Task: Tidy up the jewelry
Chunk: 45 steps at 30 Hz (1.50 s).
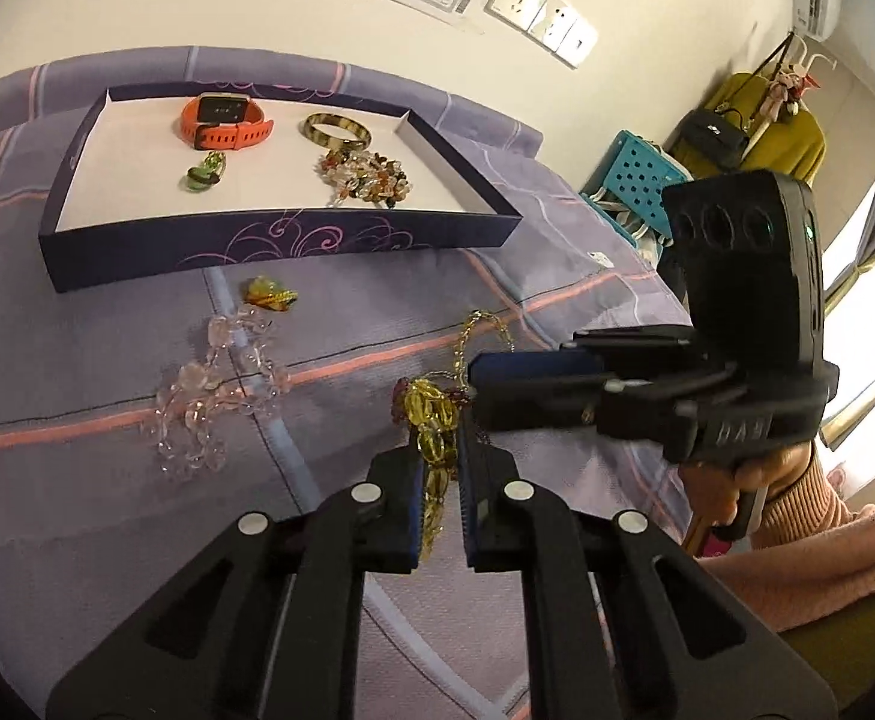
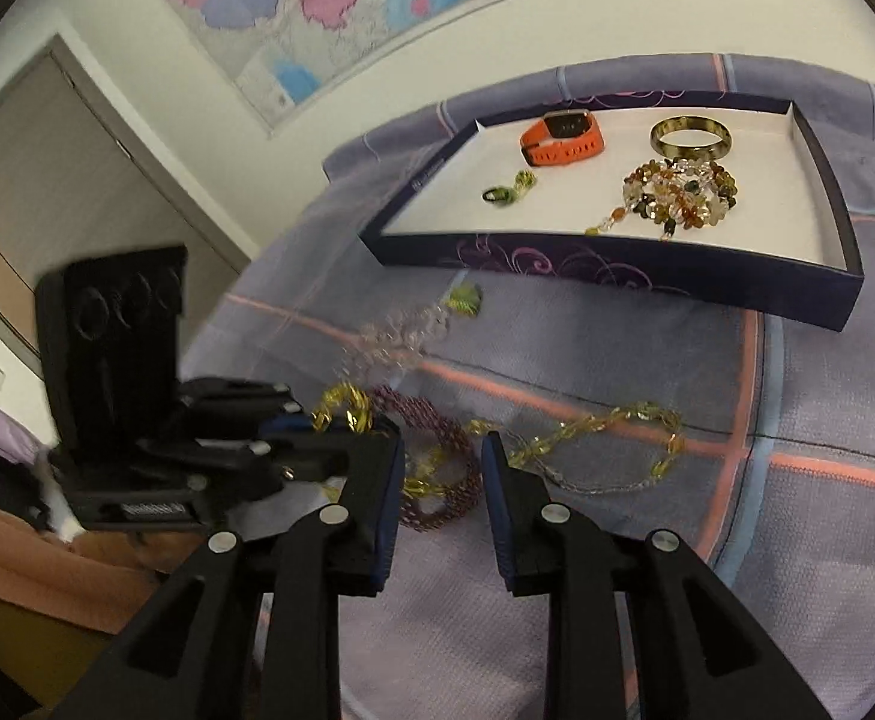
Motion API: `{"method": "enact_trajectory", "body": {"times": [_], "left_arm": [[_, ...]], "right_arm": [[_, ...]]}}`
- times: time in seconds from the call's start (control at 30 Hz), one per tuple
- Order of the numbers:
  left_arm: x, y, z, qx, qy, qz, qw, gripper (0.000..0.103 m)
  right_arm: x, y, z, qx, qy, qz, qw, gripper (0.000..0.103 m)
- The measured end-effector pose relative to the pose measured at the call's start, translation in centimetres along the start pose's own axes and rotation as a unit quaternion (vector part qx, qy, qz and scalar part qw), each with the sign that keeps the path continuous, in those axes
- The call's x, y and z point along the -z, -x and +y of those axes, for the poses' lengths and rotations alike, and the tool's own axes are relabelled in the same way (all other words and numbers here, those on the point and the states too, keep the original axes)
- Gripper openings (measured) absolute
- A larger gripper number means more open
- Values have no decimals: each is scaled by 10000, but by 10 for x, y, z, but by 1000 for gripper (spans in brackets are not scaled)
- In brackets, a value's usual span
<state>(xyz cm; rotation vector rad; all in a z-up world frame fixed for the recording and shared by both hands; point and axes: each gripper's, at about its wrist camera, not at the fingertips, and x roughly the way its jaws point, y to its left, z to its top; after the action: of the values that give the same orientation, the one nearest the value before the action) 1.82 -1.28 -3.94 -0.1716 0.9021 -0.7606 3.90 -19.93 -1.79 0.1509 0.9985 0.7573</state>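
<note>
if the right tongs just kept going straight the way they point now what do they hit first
Most likely the tangle of necklaces on the bedspread: the dark purple beaded strand and the yellow bead necklace lie directly ahead of the right tongs, which stand open. Depth is hard to judge.

The left claw [image 1: 440,480] is pinched nearly closed, while the right claw [image 2: 443,480] has its jaws parted.

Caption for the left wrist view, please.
Left gripper shut on a yellow bead necklace on the bedspread, right gripper alongside, tray of jewelry beyond.
</note>
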Motion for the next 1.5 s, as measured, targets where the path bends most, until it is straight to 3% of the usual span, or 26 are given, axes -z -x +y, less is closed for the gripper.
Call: {"method": "enact_trajectory", "body": {"times": [0.13, 0.2, 0.67, 0.87, 0.97, 1.03, 1.13, 1.17, 1.27, 1.33, 1.4, 1.5], "left_arm": [[0, 1, 0, -41, -4, -7, 10000, 8], [0, 1, 1, -88, 28, 11, 10000, 8], [4, -6, 1, -410, -41, 312, 9987, 7], [6, -9, -4, -520, -210, 388, 9977, 7], [6, -10, -5, -496, -237, 408, 9977, 7], [5, -9, -4, -480, -207, 400, 9978, 7], [5, -9, -3, -495, -185, 393, 9978, 7], [6, -9, -4, -515, -204, 389, 9977, 7], [7, -8, -4, -521, -209, 385, 9977, 7], [7, -8, -3, -505, -192, 383, 9978, 7], [6, -8, -4, -516, -205, 385, 9977, 7], [7, -8, -5, -560, -254, 387, 9974, 7]], "right_arm": [[3, -7, 12, 451, 395, 34, 9982, 20], [4, -9, 18, 827, 675, 51, 9943, 6], [-11, 31, -1, 1705, 541, -582, 9822, 0], [-24, 55, -12, 1863, 381, -998, 9767, 0], [-30, 66, -14, 1431, 300, -1052, 9836, 0], [-27, 56, -1, 1310, 662, -781, 9861, 2], [-13, 26, 13, 1482, 1080, -253, 9827, 23], [-11, 21, 12, 1484, 1024, -168, 9835, 32], [-5, 10, -3, 1482, 564, -76, 9873, 34], [-1, 8, -6, 1525, 490, -26, 9871, 29], [2, 5, -4, 1461, 524, -14, 9879, 7], [0, 7, -3, 1571, 581, -91, 9858, 4]]}}
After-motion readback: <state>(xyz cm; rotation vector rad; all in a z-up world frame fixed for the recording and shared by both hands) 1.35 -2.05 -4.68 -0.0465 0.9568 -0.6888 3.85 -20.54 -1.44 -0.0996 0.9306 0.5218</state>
